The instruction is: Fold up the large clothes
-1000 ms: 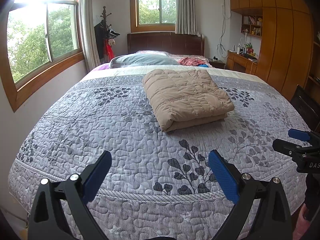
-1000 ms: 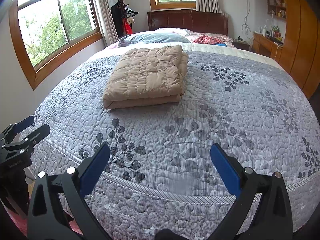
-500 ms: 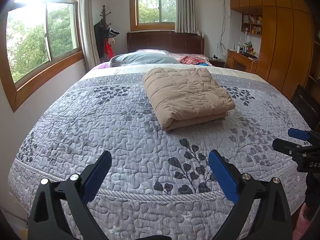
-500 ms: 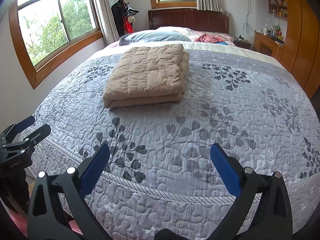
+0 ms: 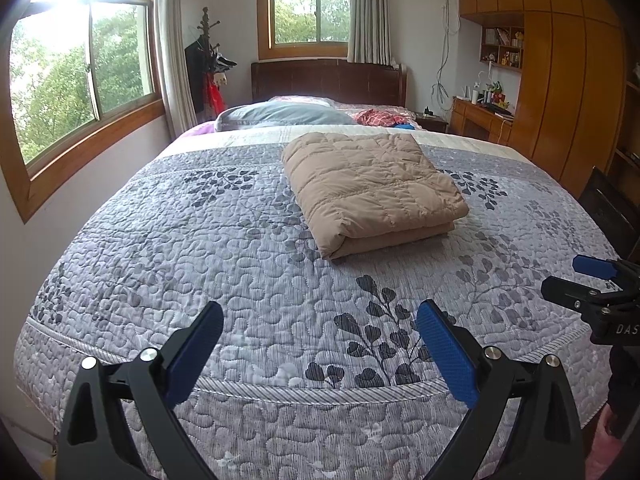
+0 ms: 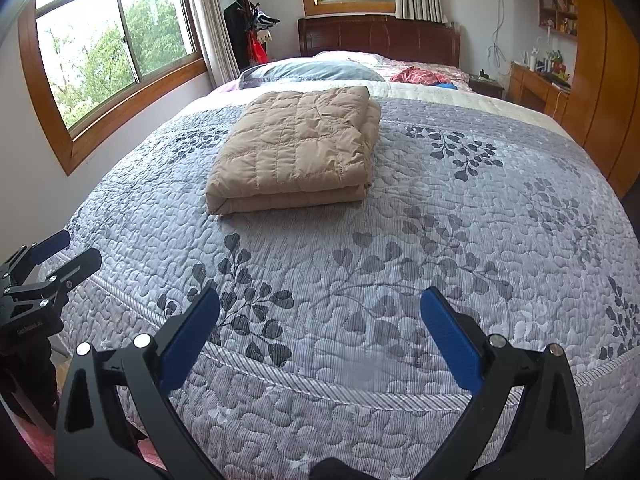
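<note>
Your tan quilted jacket (image 5: pixel 372 192) lies folded into a thick rectangle on the grey leaf-patterned bedspread (image 5: pixel 224 256), past the middle of the bed toward the pillows. Its long axis runs from the foot of the bed toward the headboard (image 5: pixel 328 80), slightly skewed: in the left wrist view the near end swings a little to your left. The rounded fold faces you, with two layers stacked at the near short edge. In the right wrist view the jacket (image 6: pixel 296 152) has its stacked open edges along its right side.

Your left claw (image 5: pixel 320 344) hangs wide open above the foot edge of the bed, blue pads well apart, gripping nothing. Your right claw (image 6: pixel 320 328) is likewise spread wide with nothing between its pads, over the same edge, to the right of the left one. Each claw shows at the rim of the other's view. Both are well apart from the jacket.

A broad stretch of bare bedspread (image 6: pixel 460 220) lies between the claws and the jacket's near edge, with more bare cover on both sides of it. Beyond its far edge sit a grey pillow (image 5: pixel 284 114) and a red garment (image 5: pixel 380 116). A window wall runs along the bed's left side; wooden cabinets (image 5: pixel 572 88) stand to the right.
</note>
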Action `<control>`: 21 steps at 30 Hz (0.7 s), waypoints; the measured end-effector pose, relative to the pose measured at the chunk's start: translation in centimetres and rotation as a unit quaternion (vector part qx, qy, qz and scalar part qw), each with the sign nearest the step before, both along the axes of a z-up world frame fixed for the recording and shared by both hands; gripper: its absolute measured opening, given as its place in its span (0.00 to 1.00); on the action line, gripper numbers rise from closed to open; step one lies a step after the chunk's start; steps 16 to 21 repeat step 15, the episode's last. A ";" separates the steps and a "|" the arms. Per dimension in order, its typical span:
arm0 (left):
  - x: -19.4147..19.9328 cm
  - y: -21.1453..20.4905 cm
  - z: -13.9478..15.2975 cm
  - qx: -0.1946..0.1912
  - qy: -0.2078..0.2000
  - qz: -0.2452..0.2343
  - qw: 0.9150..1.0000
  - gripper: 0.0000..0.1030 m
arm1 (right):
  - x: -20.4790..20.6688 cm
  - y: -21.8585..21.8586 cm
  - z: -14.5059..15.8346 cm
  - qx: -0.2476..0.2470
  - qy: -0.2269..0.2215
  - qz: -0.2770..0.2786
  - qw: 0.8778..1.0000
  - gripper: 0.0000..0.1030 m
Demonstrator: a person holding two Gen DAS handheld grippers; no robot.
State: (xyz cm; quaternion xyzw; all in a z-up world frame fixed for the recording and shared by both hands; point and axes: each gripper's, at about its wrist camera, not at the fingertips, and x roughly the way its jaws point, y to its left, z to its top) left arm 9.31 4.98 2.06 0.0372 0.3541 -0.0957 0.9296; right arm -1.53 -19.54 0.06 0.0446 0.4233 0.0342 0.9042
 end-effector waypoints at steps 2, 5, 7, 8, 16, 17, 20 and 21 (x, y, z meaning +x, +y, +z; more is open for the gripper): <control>0.0 0.1 -0.1 -0.001 0.002 0.000 1.000 0.95 | 0.0 0.1 0.0 0.000 0.000 0.000 1.000 0.97; 0.1 0.1 -0.1 -0.002 0.002 0.000 1.000 0.95 | 0.1 0.0 0.0 -0.001 0.000 0.002 1.000 0.97; 0.1 0.2 0.0 -0.001 0.001 0.001 1.000 0.95 | 0.2 -0.1 -0.1 -0.001 0.001 0.005 1.000 0.97; 0.1 0.2 0.0 -0.002 0.001 0.001 1.000 0.95 | 0.2 -0.1 -0.1 -0.001 0.001 0.006 1.000 0.97; 0.2 0.2 0.1 -0.001 0.000 0.000 1.000 0.95 | 0.3 -0.3 0.0 0.000 0.001 0.008 1.000 0.97; 0.2 0.2 0.1 -0.001 0.000 0.000 1.000 0.95 | 0.3 -0.3 0.0 0.000 0.001 0.008 1.000 0.97; 0.2 0.2 0.1 -0.001 0.000 0.000 1.000 0.95 | 0.3 -0.3 0.0 0.000 0.001 0.008 1.000 0.97; 0.2 0.2 0.1 -0.001 0.000 0.000 1.000 0.95 | 0.3 -0.3 0.0 0.000 0.001 0.008 1.000 0.97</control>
